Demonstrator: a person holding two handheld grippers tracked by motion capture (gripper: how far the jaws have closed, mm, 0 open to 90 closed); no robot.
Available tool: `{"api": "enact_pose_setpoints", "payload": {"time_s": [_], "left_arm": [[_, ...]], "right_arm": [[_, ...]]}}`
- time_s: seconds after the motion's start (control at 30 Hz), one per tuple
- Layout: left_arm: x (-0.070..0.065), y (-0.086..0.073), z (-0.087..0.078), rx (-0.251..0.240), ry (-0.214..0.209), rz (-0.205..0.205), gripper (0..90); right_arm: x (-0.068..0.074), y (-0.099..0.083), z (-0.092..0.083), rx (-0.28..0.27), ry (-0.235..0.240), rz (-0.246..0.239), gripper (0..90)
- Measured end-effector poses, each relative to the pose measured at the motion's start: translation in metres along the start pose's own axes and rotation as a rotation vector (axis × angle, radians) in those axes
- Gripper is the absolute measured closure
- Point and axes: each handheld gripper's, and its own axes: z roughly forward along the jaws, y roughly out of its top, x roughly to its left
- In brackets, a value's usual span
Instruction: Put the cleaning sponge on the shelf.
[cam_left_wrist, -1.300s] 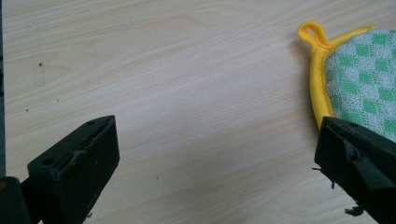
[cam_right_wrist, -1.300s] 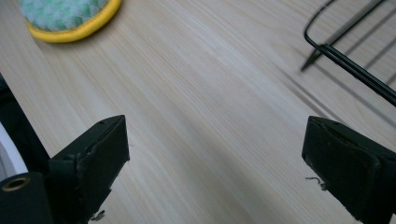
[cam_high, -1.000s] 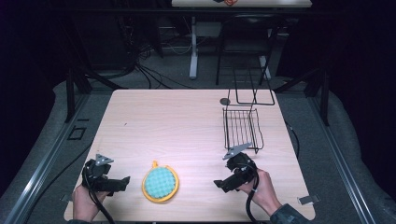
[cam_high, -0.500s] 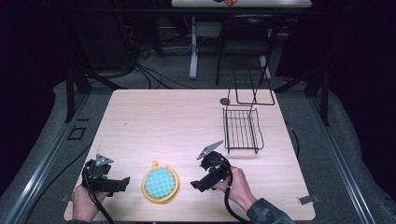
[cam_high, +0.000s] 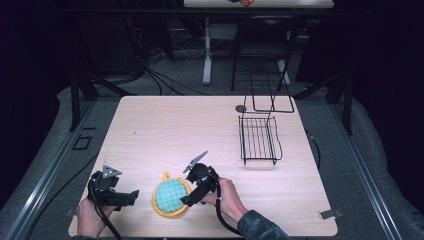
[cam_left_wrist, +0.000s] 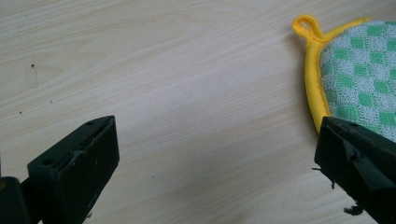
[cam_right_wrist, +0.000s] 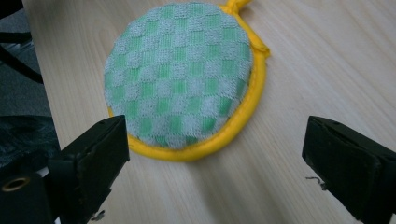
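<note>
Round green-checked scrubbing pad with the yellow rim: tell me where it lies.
The pad lies flat on the wooden table near its front edge, between the left gripper and the right gripper.

From my high view the table (cam_high: 165, 130) is evenly lit from above, while the room around it falls to near black. The wire basket (cam_high: 260, 139) throws only a faint shadow. That picture is soft and a bit grainy. In my left gripper view the wood is bright and sharp, with no glare, but the near jaws blur. In my right gripper view the pad (cam_right_wrist: 180, 77) is crisp, its weave clear, and a soft shadow lies under its near rim.
</note>
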Motion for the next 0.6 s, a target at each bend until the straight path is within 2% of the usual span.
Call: {"api": "enact_pose_setpoints", "payload": {"time_s": [0.1, 0.27, 0.33, 0.4, 0.43, 0.57, 0.6], "left_arm": [[0.000, 0.000, 0.000, 0.003, -0.001, 0.002, 0.1], [0.000, 0.000, 0.000, 0.004, -0.004, 0.004, 0.0], [0.000, 0.000, 0.000, 0.004, -0.004, 0.004, 0.1], [0.000, 0.000, 0.001, 0.011, -0.003, 0.012, 0.0], [0.000, 0.000, 0.001, 0.011, -0.003, 0.012, 0.1], [-0.001, -0.001, 0.003, 0.029, -0.006, 0.020, 0.1], [-0.001, -0.001, 0.002, 0.031, -0.005, 0.022, 0.1]], "right_arm": [[0.001, 0.005, 0.014, 0.022, 0.019, 0.001, 13.8], [0.001, 0.008, 0.025, 0.051, 0.013, 0.023, 13.5], [0.001, 0.009, 0.028, 0.066, 0.011, 0.016, 16.2], [0.002, 0.008, 0.031, 0.067, 0.025, 0.022, 24.6], [0.002, 0.008, 0.031, 0.067, 0.025, 0.022, 24.6], [0.001, 0.007, 0.029, 0.078, 0.048, 0.044, 44.9], [0.001, 0.007, 0.029, 0.078, 0.048, 0.044, 44.9]]}}
